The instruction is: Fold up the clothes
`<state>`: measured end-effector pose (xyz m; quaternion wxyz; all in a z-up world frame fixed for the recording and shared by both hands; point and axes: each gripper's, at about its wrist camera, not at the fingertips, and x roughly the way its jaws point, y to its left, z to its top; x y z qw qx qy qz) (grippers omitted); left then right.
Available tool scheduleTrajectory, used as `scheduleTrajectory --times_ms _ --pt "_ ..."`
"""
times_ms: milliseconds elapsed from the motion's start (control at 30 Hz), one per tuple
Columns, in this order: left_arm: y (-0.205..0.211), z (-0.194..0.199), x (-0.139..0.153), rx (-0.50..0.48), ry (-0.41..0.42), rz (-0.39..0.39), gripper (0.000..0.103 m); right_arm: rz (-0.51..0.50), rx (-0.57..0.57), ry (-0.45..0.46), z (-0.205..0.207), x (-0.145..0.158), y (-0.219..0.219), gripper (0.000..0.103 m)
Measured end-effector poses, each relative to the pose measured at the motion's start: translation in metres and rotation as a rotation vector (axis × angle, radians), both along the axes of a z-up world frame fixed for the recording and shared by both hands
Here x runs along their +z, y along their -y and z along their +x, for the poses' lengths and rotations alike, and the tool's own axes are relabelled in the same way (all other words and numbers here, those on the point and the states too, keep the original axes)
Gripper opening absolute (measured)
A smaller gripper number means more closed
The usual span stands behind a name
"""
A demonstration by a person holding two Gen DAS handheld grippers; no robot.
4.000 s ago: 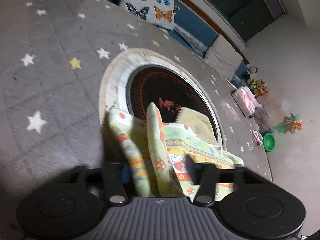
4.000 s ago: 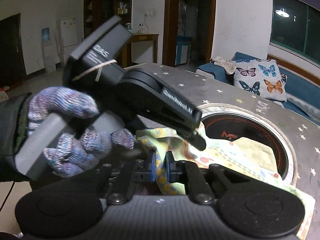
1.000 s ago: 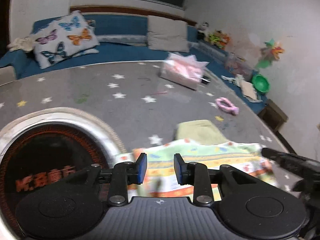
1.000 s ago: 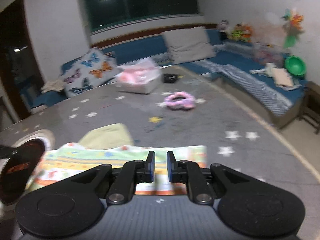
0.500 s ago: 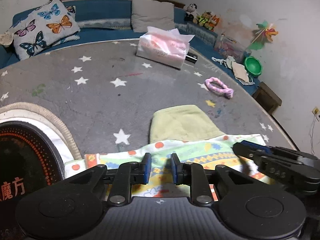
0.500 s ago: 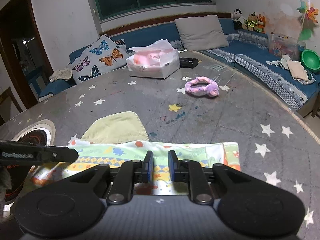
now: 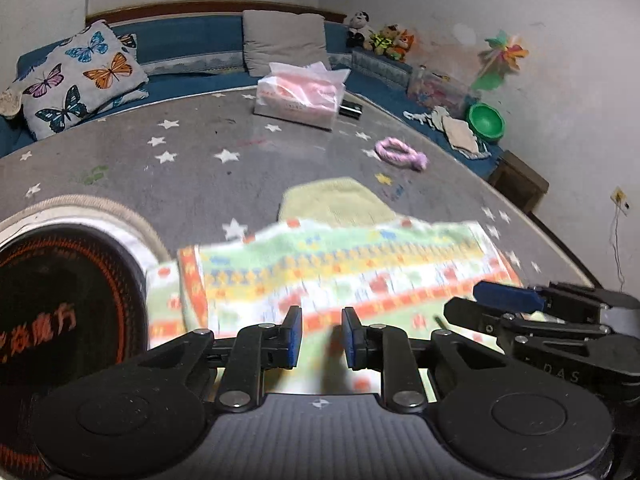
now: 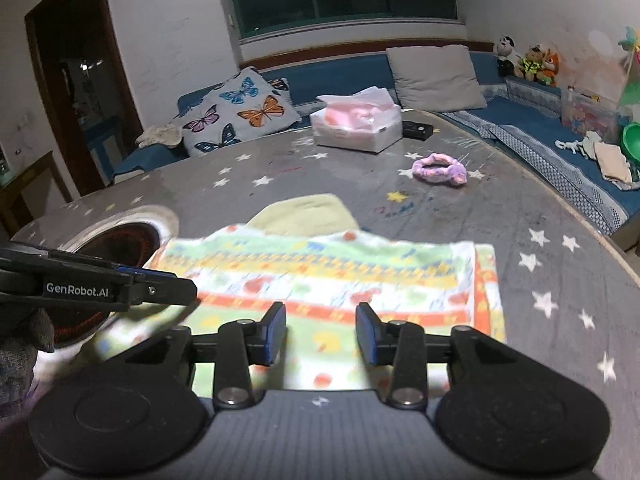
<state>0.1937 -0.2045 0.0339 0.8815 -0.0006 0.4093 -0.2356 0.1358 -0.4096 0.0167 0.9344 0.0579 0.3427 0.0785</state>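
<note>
A colourful patterned cloth (image 7: 340, 268) lies spread flat on the grey star-print table, with a pale yellow-green garment (image 7: 334, 202) peeking out beyond its far edge. It also shows in the right wrist view (image 8: 336, 276), with the yellow-green garment (image 8: 302, 214) behind it. My left gripper (image 7: 319, 338) is open over the cloth's near edge, holding nothing. My right gripper (image 8: 321, 334) is open wider, over the near edge too, and empty. The right gripper's fingers (image 7: 504, 300) show at the right of the left wrist view. The left gripper's fingers (image 8: 160, 286) show at the left of the right wrist view.
A round black hotplate with a white rim (image 7: 60, 300) is set in the table left of the cloth. A tissue pack (image 7: 298, 98), a pink headband (image 7: 400, 152) and a small black device (image 7: 351, 109) lie further back. A blue sofa with cushions (image 7: 280, 40) rings the table.
Both grippers have opened and let go of the cloth, which now lies flat. They have pulled back slightly towards the near edge.
</note>
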Motion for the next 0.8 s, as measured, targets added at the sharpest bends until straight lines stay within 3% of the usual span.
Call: scheduleTrajectory --times_ms 300,567,800 --pt "-0.014 -0.037 -0.010 0.010 0.019 0.027 0.031 -0.121 -0.016 0.015 -0.036 -0.011 -0.025 0.048" --pt "-0.026 -0.053 -0.012 0.023 0.024 0.021 0.039 -0.126 -0.041 0.014 -0.041 -0.011 -0.032 0.051" --pt "-0.036 -0.076 -0.003 0.054 0.057 0.041 0.074 -0.097 -0.071 0.036 -0.055 -0.003 -0.036 0.077"
